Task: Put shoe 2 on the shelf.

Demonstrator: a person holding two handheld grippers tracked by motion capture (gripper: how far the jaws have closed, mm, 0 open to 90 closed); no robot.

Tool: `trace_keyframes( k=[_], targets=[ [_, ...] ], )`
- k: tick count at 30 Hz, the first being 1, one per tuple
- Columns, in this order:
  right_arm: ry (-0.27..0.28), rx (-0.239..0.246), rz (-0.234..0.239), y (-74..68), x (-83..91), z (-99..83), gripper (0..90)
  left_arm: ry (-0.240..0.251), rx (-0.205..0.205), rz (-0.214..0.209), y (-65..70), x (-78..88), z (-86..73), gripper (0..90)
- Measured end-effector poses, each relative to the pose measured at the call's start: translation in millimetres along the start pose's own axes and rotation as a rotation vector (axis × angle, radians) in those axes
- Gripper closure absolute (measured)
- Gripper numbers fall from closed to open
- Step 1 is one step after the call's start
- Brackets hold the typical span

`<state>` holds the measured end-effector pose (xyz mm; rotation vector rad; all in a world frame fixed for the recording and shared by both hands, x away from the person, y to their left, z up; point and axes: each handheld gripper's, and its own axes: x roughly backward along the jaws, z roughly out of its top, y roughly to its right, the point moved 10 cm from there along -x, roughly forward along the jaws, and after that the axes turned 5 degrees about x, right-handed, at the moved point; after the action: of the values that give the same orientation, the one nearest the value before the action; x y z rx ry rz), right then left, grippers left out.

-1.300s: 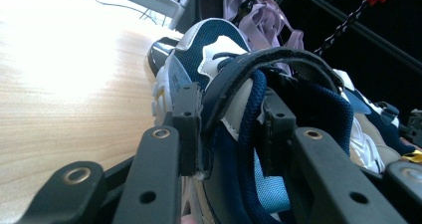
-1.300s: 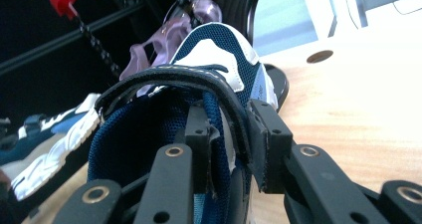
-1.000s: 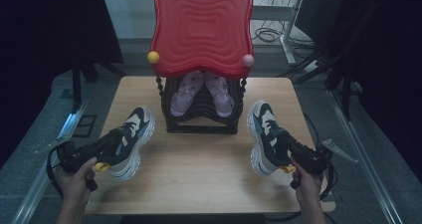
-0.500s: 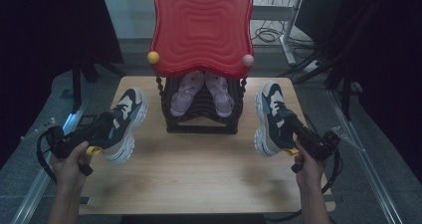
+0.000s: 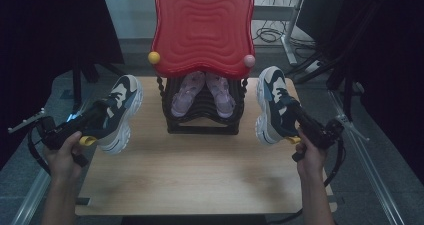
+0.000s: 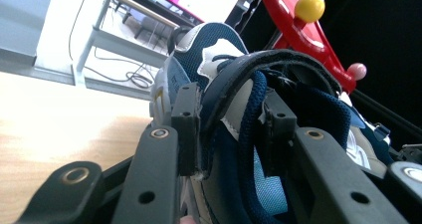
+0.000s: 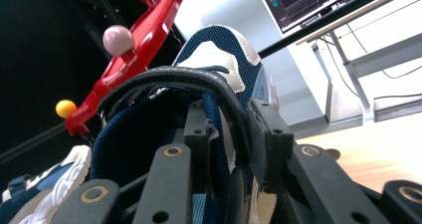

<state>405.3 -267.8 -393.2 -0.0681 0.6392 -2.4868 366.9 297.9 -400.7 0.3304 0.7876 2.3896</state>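
With each tool clamped only on a heel collar, the left tool (image 5: 95,122) lifting its sneaker (image 5: 120,112) at centre left and the right tool (image 5: 295,127) its sneaker (image 5: 272,105) at centre right, either could slip or strike the red rack top (image 5: 202,30).

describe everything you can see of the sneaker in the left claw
The navy, white and light-blue mesh sneaker has a thick white chunky sole, dark laces and a padded navy collar. It hangs above the light wooden table, toe pointing away from the person, left of the black shoe rack. The left claw grips it at the heel collar, one pad inside the opening and one outside. Nothing else touches it.
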Motion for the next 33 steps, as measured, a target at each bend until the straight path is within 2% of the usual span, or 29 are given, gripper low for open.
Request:
trace_keyframes(
  k=[6,7,13,18,21,33],
  targets=[
    [0.02,-0.006,0.011,-2.6,-6.5,12.3,71.8,0.01,-0.002,-0.024,6.1,-3.2,11.6,66.7],
    [0.021,-0.018,0.013,-4.1,-7.2,14.4,71.8,0.014,-0.001,-0.03,7.5,-4.2,14.1,66.7],
    [0.039,-0.009,0.014,-9.0,-12.5,30.6,71.8,0.032,0.0,-0.036,12.5,-8.5,25.2,66.7],
    [0.041,0.003,0.007,-8.4,-15.4,35.8,71.8,0.035,-0.006,-0.036,15.3,-12.6,30.4,66.7],
    [0.038,-0.007,0.005,-8.8,-16.2,37.6,71.8,0.036,-0.022,-0.029,16.3,-14.3,34.2,66.6],
    [0.043,0.019,0.005,-14.4,-20.8,55.1,71.8,0.078,-0.009,-0.051,21.4,-26.6,57.2,66.6]
  ],
)
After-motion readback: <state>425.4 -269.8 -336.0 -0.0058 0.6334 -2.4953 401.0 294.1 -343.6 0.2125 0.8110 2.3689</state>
